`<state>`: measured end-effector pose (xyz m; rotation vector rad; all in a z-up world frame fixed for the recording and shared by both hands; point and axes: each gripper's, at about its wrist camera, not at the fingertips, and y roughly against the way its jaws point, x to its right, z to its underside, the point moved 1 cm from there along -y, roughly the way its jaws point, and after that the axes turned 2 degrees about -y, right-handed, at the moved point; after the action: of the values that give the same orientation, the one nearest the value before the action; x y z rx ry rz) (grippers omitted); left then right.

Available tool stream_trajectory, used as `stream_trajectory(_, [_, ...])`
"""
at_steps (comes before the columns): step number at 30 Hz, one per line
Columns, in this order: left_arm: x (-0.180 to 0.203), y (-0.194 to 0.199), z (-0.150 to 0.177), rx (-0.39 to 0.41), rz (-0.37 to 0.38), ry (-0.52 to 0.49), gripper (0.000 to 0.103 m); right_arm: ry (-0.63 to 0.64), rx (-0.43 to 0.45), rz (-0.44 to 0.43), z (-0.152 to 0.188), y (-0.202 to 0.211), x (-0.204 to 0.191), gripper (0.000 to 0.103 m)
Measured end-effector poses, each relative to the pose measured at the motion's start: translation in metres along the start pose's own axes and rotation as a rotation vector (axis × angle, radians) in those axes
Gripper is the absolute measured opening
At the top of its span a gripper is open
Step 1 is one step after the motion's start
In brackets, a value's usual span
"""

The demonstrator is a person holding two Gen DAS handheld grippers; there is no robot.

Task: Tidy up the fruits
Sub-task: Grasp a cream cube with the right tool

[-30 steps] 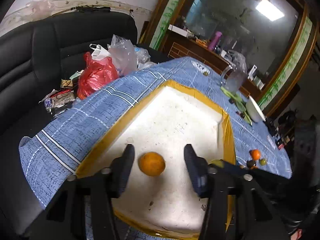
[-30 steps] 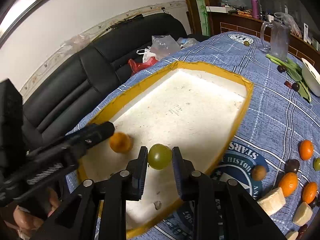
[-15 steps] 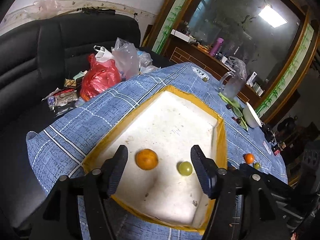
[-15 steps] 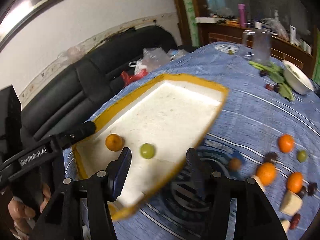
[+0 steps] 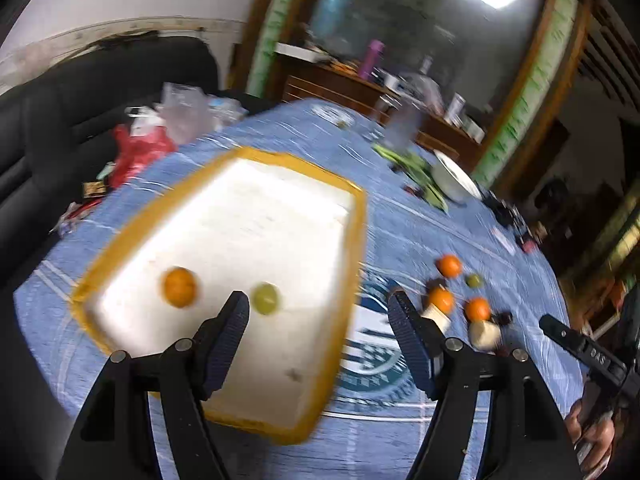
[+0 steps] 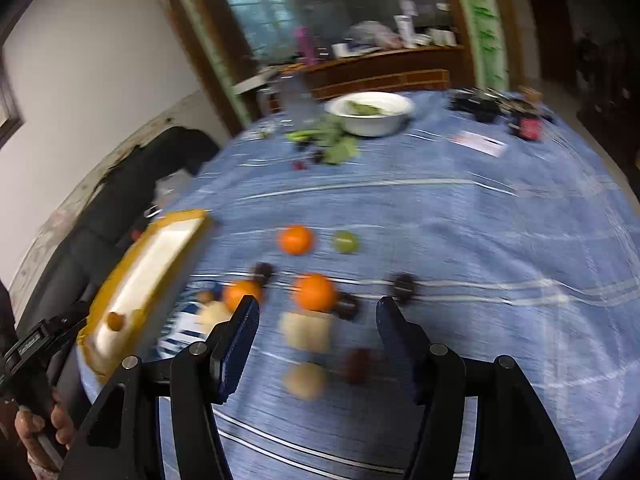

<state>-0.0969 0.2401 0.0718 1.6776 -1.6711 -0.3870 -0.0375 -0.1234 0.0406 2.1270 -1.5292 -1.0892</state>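
Both the left gripper (image 5: 318,306) and the right gripper (image 6: 318,312) had their fingers spread wide, holding nothing. The right one hung over the loose fruit; it should probably drop slowly around one orange (image 6: 315,293) and squeeze softly.

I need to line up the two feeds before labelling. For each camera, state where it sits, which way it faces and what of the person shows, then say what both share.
Left wrist: sits on the left gripper, looks down over its open fingers at the white tray holding an orange and a green fruit; the other hand shows at right.
Right wrist: sits on the right gripper, open, faces the loose fruit on the blue tablecloth toward the white bowl; a hand shows at lower left.
Shared: tray, tablecloth, bowl, loose oranges.
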Motion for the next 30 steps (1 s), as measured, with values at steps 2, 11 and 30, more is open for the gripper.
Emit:
stream_trajectory(2, [0.016, -0.009, 0.005, -0.027, 0.015, -0.044, 0.071, -0.017, -0.016, 0.018, 0.003, 0.0, 0.015, 0.065])
stream_trajectory(11, [0.08, -0.054, 0.033, -0.144, 0.07, -0.258, 0.071, 0.065, -0.112, -0.043, 0.023, -0.025, 0.0, 0.065])
stream_trajectory(30, [0.105, -0.116, 0.03, -0.229, 0.101, -0.355, 0.051, 0.124, -0.195, 0.046, 0.017, -0.09, -0.033, 0.063])
